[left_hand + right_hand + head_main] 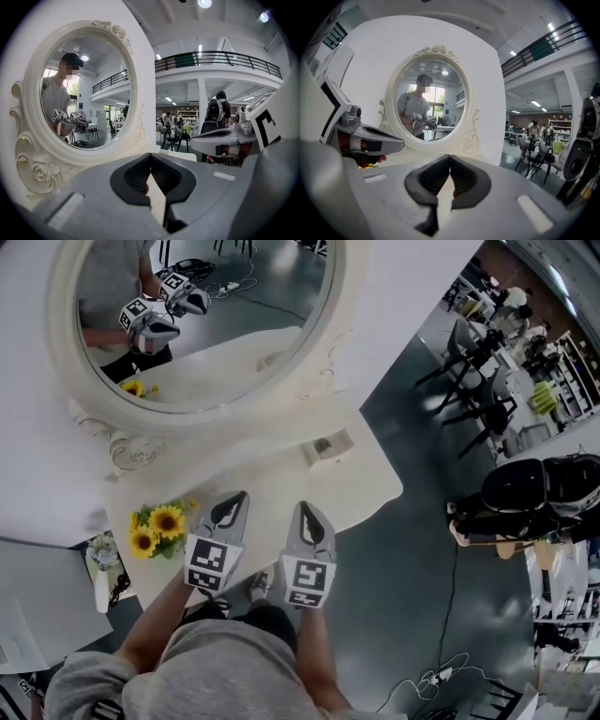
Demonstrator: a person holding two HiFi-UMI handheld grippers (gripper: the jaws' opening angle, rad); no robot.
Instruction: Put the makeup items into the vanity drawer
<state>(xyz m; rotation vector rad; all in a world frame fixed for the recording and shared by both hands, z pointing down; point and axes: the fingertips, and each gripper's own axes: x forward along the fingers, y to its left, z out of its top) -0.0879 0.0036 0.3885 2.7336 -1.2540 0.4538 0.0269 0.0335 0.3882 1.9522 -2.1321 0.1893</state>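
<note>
Both your left claw (234,505) and right claw (307,517) are closed and empty, side by side over the vanity surface (281,470); no makeup items show, and the drawer, unseen, likely lies below, toward you

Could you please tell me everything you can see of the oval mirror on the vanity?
The mirror is oval, with a thick cream-white frame, seemingly carved or moulded, bearing a floral crest on top and roses and scrolls at the sides. It stands upright at the back of the vanity top, before a white panel. Its glass reflects the person and the hall behind.
</note>
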